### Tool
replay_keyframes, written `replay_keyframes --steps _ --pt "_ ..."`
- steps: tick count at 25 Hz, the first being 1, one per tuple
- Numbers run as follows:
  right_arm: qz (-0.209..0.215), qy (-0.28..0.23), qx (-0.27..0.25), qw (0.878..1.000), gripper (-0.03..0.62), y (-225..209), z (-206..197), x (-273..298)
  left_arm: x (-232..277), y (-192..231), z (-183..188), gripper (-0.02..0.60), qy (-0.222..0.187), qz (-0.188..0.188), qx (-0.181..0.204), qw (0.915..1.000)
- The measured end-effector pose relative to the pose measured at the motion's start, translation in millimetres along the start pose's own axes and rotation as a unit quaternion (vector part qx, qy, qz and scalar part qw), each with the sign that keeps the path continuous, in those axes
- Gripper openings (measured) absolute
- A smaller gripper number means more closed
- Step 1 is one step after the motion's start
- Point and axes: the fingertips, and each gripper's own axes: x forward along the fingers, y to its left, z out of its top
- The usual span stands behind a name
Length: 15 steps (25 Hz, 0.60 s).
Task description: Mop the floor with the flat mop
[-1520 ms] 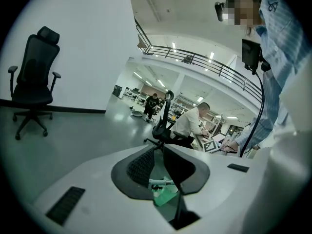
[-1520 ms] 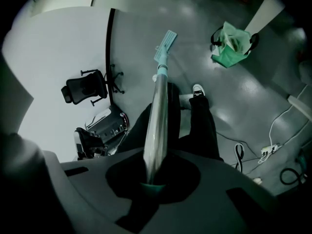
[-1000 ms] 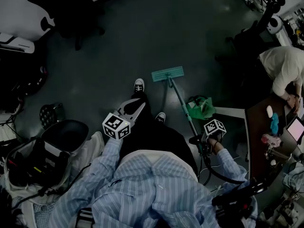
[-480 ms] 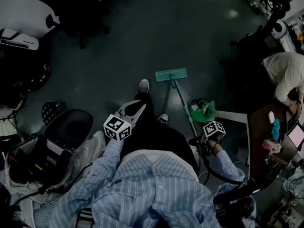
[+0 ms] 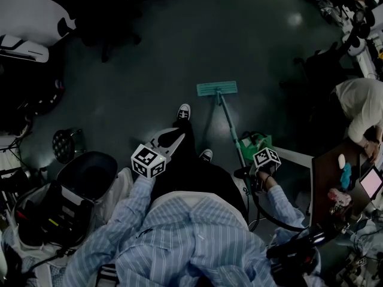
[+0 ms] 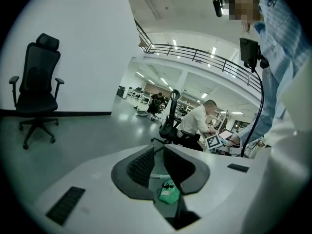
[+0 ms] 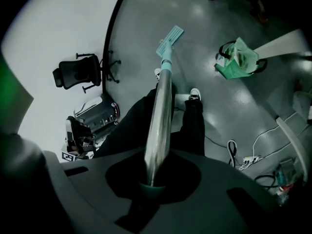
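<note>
Right tool (image 7: pixel 152 182) clamps flat mop (image 5: pixel 217 89) handle end; left tool (image 5: pixel 172 140) spread, empty.

Loads of bare floor (image 5: pixel 179 52) ahead of both sets of fingers, right out past the mop head (image 5: pixel 216 88). The tight spot is the green bag (image 5: pixel 254 143), just beside the mop handle (image 5: pixel 230 127), ahead of the right gripper's (image 7: pixel 152 182) fingers. A desk (image 5: pixel 329 160) and a seated person (image 5: pixel 359 103) block further right. An office chair (image 5: pixel 90 11) sits far ahead-left of the left gripper's (image 5: pixel 172 139) fingers.
</note>
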Motion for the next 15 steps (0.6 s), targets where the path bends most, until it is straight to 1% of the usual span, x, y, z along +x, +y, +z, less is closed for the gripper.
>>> replay_keyframes --steps 4,6,10,15 --pt "-0.001 0.002 -0.002 1.000 0.035 30 37 1 19 18 14 0.058 0.020 -0.015 0.022 0.9994" --pt "-0.003 0.003 -0.004 1.000 0.035 47 58 0 29 30 23 0.058 0.027 -0.022 0.027 0.9990" --pt "-0.004 0.003 -0.005 1.000 0.035 83 104 -6 42 60 43 0.058 0.037 -0.028 0.026 0.9986" --pt "-0.006 0.001 -0.007 1.000 0.035 131 170 -19 56 106 75 0.058 0.034 -0.022 0.020 0.9990"
